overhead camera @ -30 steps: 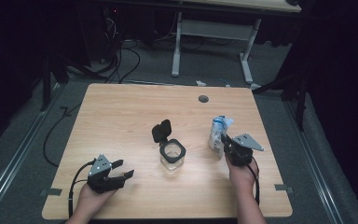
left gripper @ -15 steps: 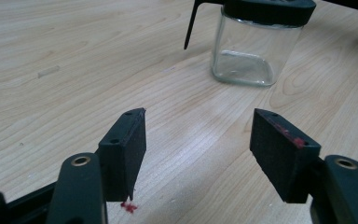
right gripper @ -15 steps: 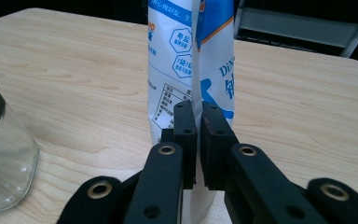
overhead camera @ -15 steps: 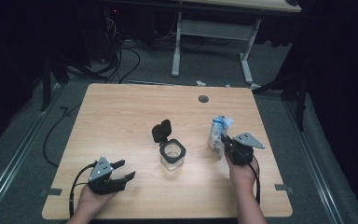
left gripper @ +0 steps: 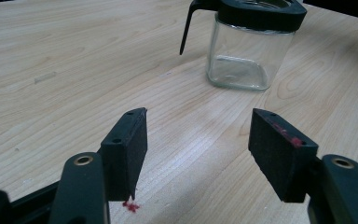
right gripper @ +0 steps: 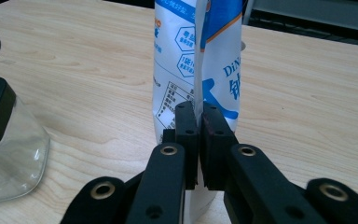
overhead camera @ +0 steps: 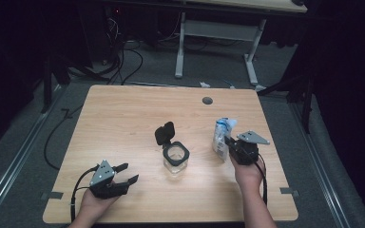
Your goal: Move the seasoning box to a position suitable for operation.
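On the desk (overhead camera: 123,118), glass jar (overhead camera: 176,158) open at centre. Right of it, white-blue pouch (overhead camera: 221,134) upright, pinched by right claw (overhead camera: 228,145), as a second before. Probably pouring next. Left claw (overhead camera: 126,173) wide, empty.

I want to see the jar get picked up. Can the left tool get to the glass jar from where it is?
Probably yes. The left tool is open with nothing in it, and only bare table lies between it and the glass jar. The jar's black lid is flipped up on the far side.
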`<state>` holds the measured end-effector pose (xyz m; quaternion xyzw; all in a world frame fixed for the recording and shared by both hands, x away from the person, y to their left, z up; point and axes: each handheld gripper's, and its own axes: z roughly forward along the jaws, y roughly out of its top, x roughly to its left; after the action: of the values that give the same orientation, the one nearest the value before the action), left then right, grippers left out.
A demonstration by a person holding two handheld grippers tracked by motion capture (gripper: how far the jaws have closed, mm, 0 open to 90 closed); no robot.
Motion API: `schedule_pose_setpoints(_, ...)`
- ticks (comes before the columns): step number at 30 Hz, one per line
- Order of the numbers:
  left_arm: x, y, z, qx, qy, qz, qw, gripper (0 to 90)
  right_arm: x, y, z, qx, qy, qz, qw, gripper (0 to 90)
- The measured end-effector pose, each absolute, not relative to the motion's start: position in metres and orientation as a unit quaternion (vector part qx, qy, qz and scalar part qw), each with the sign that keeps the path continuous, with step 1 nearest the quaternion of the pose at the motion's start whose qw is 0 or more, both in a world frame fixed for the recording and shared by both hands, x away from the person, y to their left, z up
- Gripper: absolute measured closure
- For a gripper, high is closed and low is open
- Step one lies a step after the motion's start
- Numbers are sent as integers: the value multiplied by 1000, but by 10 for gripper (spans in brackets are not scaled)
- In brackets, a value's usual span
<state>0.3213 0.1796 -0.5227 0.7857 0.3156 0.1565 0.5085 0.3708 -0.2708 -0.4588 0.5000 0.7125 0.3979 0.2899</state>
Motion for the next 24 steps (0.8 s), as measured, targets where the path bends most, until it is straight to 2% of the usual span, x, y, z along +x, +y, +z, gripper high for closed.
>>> schedule_pose_setpoints(17,322,178,-524,787,312,159,508,377,364,-278,-437,492,747,378,239,883)
schedule_pose_setpoints(24,322,179,-524,786,313,154,511,377,357,-277,-425,479,774,363,202,884)
